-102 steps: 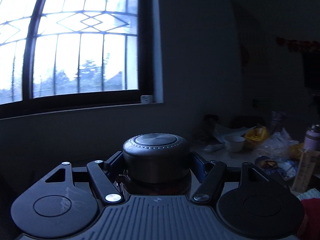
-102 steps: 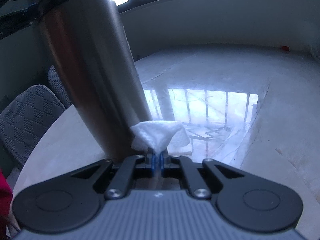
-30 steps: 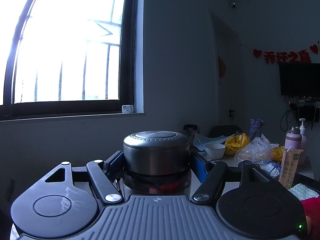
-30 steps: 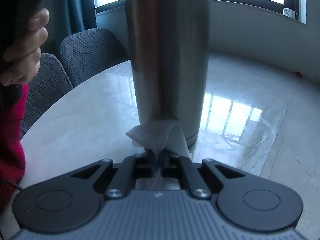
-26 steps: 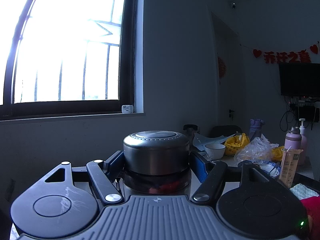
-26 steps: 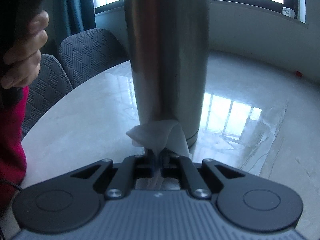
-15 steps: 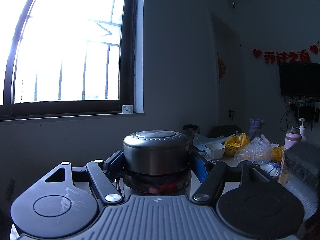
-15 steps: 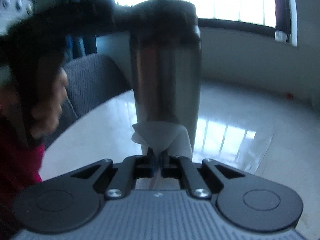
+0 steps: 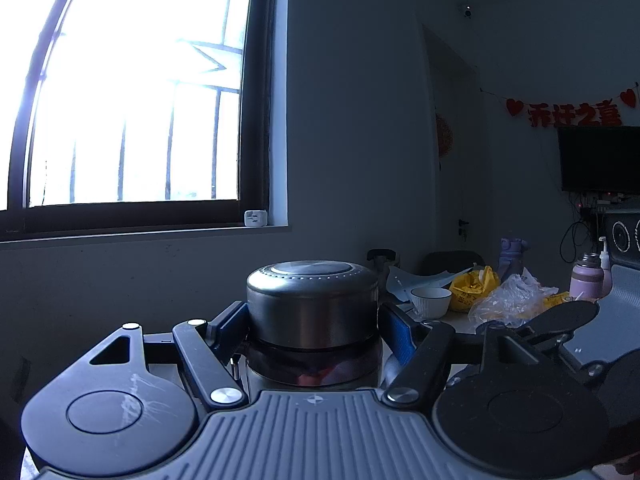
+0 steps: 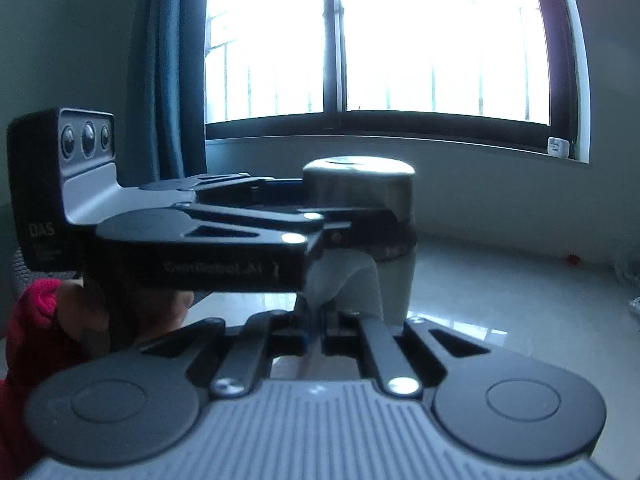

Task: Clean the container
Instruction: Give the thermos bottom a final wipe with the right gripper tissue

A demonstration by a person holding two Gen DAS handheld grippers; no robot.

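Wiping looks to be the step in hand: in the left wrist view the left tongs (image 9: 314, 320) clamp the steel container (image 9: 312, 304) just under its closed lid, upright, contents unseen; in the right wrist view the right tongs (image 10: 316, 328), clenched on a white tissue (image 10: 340, 280), press it against the container's wall near the top, above the counter (image 10: 500, 304), so the next stroke calls for steady contact

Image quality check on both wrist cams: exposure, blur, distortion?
Left wrist view: window blown out to white, room dim and bluish, flask in the left claw sharp, fisheye bending the window frame. Right wrist view: same backlit window clipped, slight motion blur on the flask and tissue in the right claw.
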